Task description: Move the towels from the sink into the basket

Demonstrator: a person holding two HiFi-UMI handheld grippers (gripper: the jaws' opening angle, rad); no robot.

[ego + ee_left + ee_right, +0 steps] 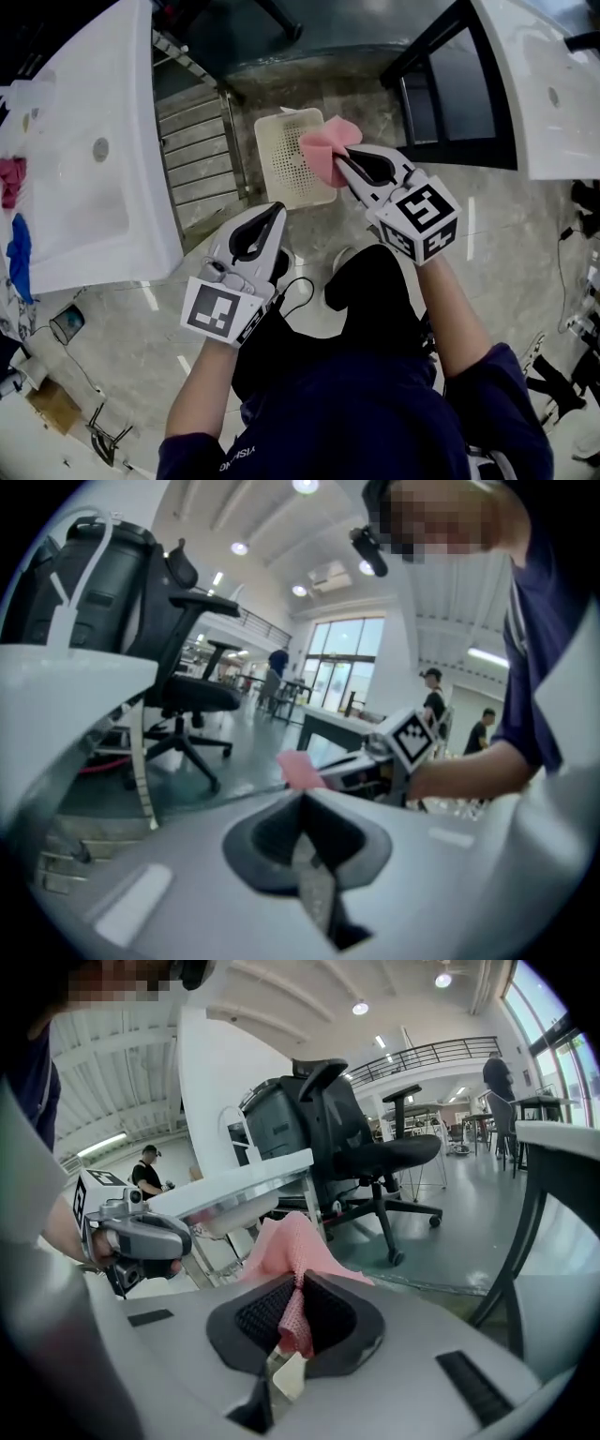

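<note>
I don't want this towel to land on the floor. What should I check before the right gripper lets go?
1. Right gripper shut on pink towel: ok.
2. Towel centred over basket: not ok, in the head view it overlaps the basket's right-hand rim.
3. Room in basket: ok, looks empty.
4. Left gripper shut, empty, clear of basket: ok.
5. Towel's height above basket: cannot tell.

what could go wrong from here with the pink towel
The right gripper pinches only a thin fold of the pink towel, so it might slip out early. In the head view the towel hangs over the right edge of the basket; released there, it may drape over the rim or fall outside.
</note>
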